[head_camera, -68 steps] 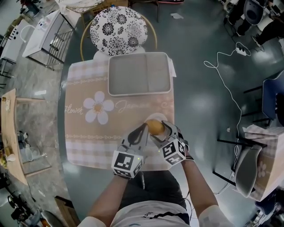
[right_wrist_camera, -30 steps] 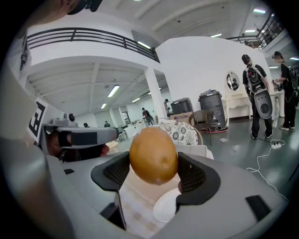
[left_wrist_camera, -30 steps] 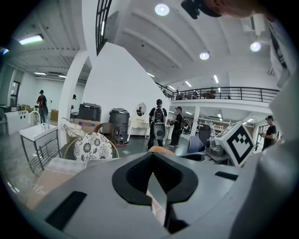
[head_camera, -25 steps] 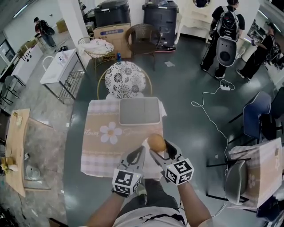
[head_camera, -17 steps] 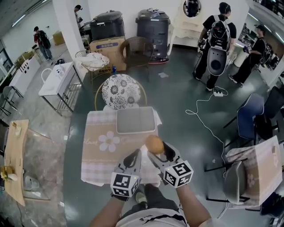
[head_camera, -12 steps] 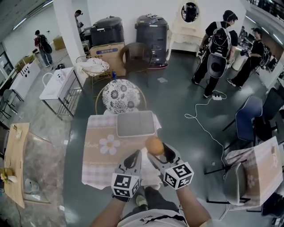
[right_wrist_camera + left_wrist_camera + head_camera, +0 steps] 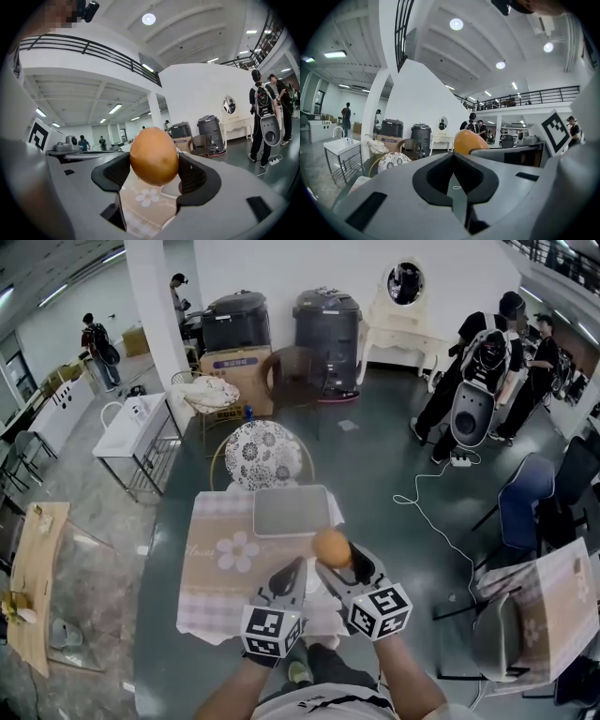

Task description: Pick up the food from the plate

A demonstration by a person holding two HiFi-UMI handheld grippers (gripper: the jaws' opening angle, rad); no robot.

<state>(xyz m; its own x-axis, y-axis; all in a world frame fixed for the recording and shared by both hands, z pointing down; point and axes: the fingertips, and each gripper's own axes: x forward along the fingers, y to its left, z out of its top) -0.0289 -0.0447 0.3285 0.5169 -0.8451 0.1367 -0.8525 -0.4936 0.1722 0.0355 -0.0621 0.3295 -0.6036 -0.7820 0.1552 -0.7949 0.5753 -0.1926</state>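
A round orange-brown piece of food is clamped between the pads of my right gripper, held in the air above the near right part of the table. In the right gripper view the food fills the gap of the right gripper, with the flower-print cloth far below. My left gripper sits just left of it, jaws together and holding nothing. In the left gripper view the left gripper is shut, and the food shows beyond it. A white plate lies partly hidden under both grippers.
A grey tray lies at the table's far end. Behind it stands a chair with a patterned cushion. A cable runs across the floor at right, near a blue chair and another table. People stand at the back right.
Both grippers and the view have risen: the table looks smaller and farther below. The food has stayed in my right gripper throughout. The left gripper has stayed beside it.
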